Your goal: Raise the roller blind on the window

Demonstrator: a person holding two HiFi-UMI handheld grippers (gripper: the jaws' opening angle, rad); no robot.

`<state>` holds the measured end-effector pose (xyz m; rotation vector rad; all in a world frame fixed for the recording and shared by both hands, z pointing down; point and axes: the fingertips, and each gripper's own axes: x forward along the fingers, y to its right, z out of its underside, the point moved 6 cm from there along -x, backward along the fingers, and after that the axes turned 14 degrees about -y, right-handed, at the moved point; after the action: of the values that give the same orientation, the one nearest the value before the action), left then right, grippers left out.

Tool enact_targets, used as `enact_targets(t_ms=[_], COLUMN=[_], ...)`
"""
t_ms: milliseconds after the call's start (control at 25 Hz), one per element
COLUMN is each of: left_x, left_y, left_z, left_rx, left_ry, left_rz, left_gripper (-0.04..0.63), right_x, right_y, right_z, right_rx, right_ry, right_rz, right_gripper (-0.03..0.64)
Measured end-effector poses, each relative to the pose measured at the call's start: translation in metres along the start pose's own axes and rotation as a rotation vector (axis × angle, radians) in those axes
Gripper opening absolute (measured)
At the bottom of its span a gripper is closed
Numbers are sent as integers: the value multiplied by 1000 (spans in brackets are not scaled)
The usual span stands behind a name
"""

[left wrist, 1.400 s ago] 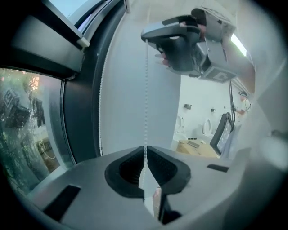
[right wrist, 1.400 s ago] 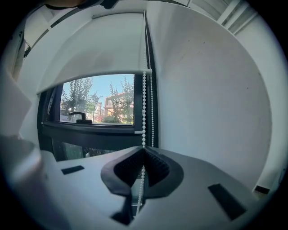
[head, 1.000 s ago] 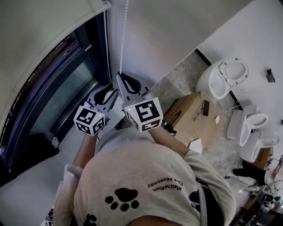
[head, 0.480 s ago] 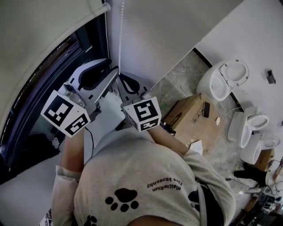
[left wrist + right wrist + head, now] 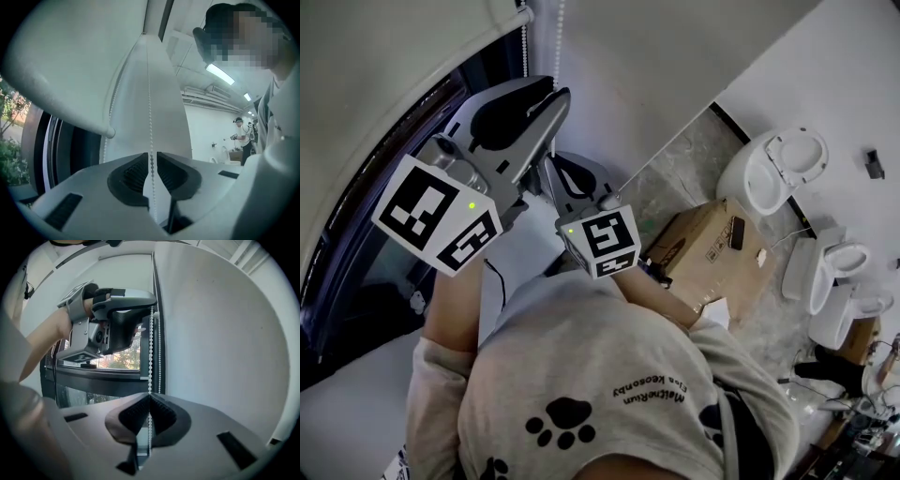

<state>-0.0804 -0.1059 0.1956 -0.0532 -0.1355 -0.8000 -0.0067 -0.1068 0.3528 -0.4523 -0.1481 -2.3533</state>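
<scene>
Head view shows two claws, one in each of the person's hands, both raised beside the window (image 5: pixel 422 206) against a pale wall. The roller blind (image 5: pixel 394 75) hangs over the upper part of the glass, and its bottom rail ends near the top of the bead chain (image 5: pixel 150 117). That chain hangs as two white strands side by side. One strand runs through both claws, and the other hangs free just beside it. The left claw (image 5: pixel 151 154) is the higher of the two. Its jaws are closing and stand at a narrow gap, with the strand between the ribbed pads but not yet pinched. The right claw (image 5: pixel 150 397) sits lower on the same strand, with its jaws pressed together on the beads. On the floor (image 5: pixel 675 178) to the right stands one cardboard box (image 5: pixel 703 248). Its top is closed, so its contents cannot be told, and a small dark object (image 5: pixel 736 230) lies on it. Three white toilets (image 5: pixel 769 169) stand past the box. The left gripper view shows one more person (image 5: pixel 241 136) far off across the room.
</scene>
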Motion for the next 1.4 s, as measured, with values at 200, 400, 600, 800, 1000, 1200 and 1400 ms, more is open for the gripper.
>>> enact_targets(t_ms=[200,400,600,800,1000,1200,1400], left_x=[4,5,2,9,13,16,21], left_y=[2,1,3,4,6,8,9], left_z=[-5,0,4,30,58,81,112], left_rx=[44,20,30,19,-10,-25,-41], left_ry=[1,44,65,16,-11,-30,-68], left_rz=[-54,-69,-111,-134,-146,-163,-188], left_gripper=[17,12,11,11,11,11,11], right_x=[0,2,4,13,22,31,39], right_y=[1,2,1,2,3,1,0], right_z=[0,-1,1,25,51,71,99], right_rx=[-12,-17,-29,-15,-19,-11,2], right_ry=[5,14,9,-55,-100,-147,-221], right_rz=[8,21,27,20,34,24,9], right_gripper=[9,9,9,9,9,9,9])
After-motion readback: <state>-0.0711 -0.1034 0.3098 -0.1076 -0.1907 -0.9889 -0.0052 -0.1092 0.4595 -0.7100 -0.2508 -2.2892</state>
